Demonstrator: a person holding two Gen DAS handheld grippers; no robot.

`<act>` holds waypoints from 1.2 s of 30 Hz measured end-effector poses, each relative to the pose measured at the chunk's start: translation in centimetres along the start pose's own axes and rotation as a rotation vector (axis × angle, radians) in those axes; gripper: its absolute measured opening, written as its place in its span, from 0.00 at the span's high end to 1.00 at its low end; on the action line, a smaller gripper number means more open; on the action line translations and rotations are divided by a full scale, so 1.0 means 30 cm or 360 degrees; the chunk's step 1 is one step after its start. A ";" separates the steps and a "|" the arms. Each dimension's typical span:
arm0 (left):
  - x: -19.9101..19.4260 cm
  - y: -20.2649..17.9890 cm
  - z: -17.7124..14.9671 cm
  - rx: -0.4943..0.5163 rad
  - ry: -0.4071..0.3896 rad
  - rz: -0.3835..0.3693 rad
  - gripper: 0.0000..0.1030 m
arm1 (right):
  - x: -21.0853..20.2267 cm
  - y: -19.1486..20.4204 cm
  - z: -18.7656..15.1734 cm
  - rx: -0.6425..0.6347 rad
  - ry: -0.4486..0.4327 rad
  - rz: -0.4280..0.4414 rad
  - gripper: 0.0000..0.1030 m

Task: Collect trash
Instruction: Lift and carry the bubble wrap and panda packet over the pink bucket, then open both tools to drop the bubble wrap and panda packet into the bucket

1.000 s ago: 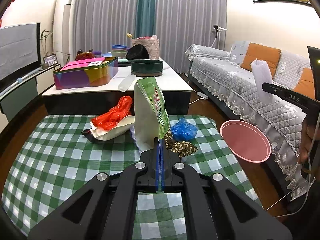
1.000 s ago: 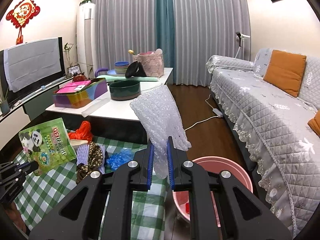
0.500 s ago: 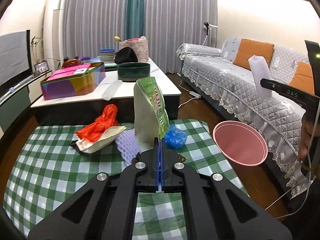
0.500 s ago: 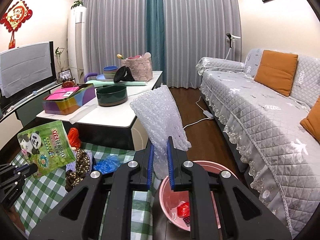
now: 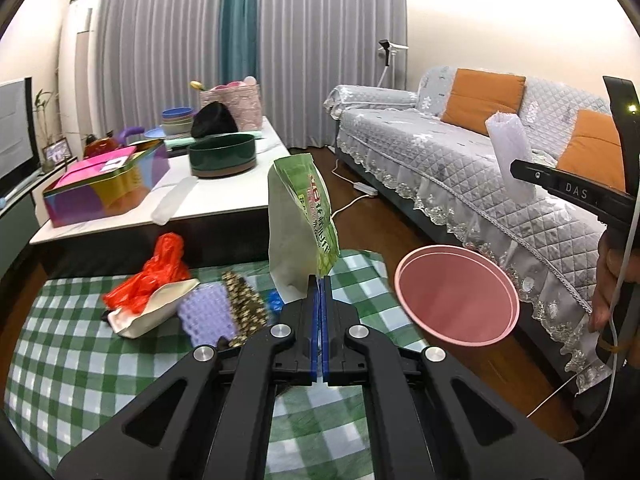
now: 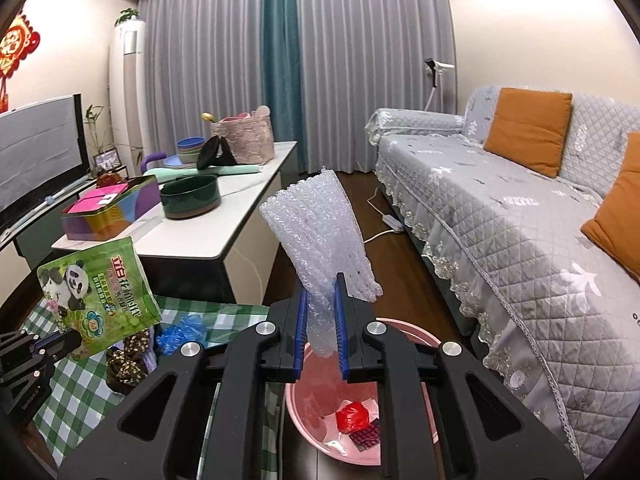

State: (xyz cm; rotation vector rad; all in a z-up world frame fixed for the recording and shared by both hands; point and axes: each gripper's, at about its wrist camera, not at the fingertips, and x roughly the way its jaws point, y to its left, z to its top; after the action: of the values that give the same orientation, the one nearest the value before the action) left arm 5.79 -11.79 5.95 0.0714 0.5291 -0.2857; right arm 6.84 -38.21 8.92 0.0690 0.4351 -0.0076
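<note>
Two pieces of trash were held up, one in each gripper, near the pink basin.

The left gripper (image 5: 319, 280) was clamped flat on the lower edge of a green snack pouch (image 5: 300, 228), raised over the green checked tablecloth (image 5: 80, 360); a panda and Chinese characters were printed on its face, too small to be read reliably. The right gripper (image 6: 321, 300) was pinched on a crumpled sheet of bubble wrap (image 6: 320, 232), held directly above the pink basin (image 6: 400, 456), in which a red wrapper lay. "DAS" could be read on the right gripper's side in the left wrist view.
</note>
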 end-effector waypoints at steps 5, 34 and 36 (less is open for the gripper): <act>0.043 -0.048 0.028 0.0036 0.0001 -0.0042 0.99 | 0.013 -0.046 -0.014 0.0034 0.0025 -0.0040 0.87; 0.347 -0.350 0.112 0.0236 0.0107 -0.0361 0.99 | 0.117 -0.250 -0.070 0.0207 0.0158 -0.0210 0.87; 0.370 -0.362 0.115 0.0247 0.0121 -0.0377 0.99 | 0.124 -0.256 -0.071 0.0212 0.0163 -0.0212 0.87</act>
State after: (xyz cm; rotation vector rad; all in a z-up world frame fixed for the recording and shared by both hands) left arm 13.51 -25.46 3.35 0.1713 0.5915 -0.5573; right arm 9.16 -45.70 4.92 0.1721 0.5409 -0.1650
